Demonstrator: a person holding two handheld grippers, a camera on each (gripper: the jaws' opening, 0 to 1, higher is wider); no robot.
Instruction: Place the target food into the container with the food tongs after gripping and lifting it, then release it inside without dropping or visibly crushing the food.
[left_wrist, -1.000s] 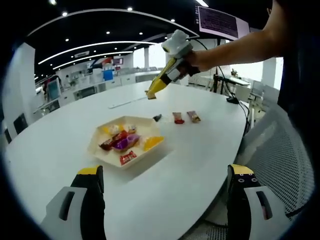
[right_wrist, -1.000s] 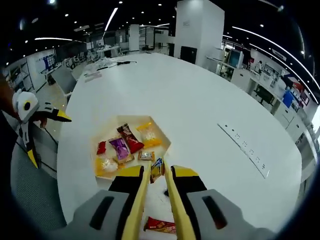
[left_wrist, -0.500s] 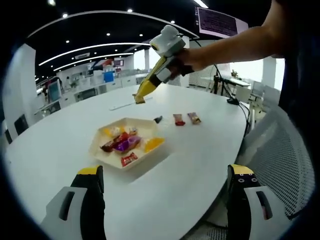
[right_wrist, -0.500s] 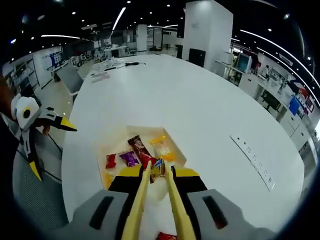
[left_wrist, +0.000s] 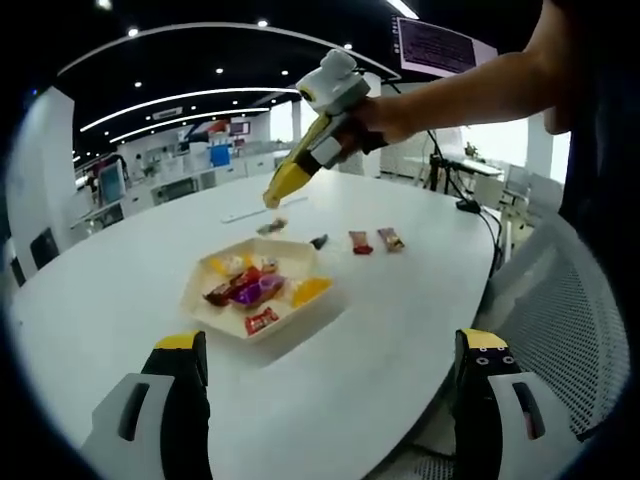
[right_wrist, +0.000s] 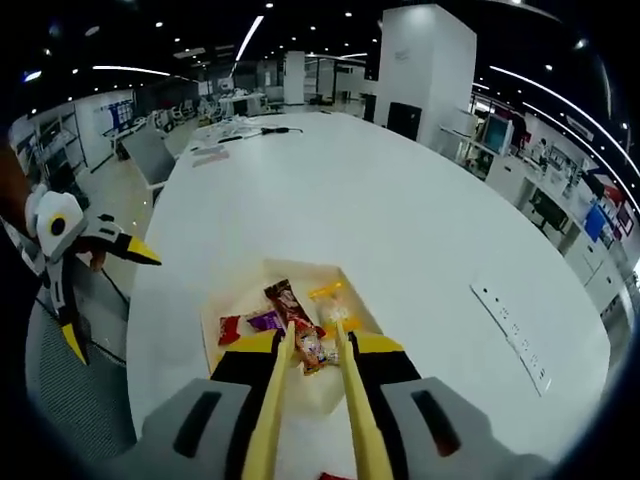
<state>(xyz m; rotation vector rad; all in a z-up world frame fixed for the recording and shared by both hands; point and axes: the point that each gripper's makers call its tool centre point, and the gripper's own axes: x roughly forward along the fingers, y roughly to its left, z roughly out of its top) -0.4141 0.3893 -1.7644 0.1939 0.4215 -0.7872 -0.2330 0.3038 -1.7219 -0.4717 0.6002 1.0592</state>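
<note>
White tabletop carried a cream hexagonal tray near the table edge closest to the person, already holding several wrapped snacks. The right hand-held gripper hung above it, jaws parted, a wrapped candy in mid-air just below its tips. The left hand-held gripper stood wide apart. Three snacks lay on the table beside the tray, unplaced.

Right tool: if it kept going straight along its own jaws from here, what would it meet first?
Probably the tray. The right tool points down over it, and a small wrapped snack is in the air just beyond its tips, seemingly released. Depth is unclear, so the sweets already lying there might be touched first.
</note>
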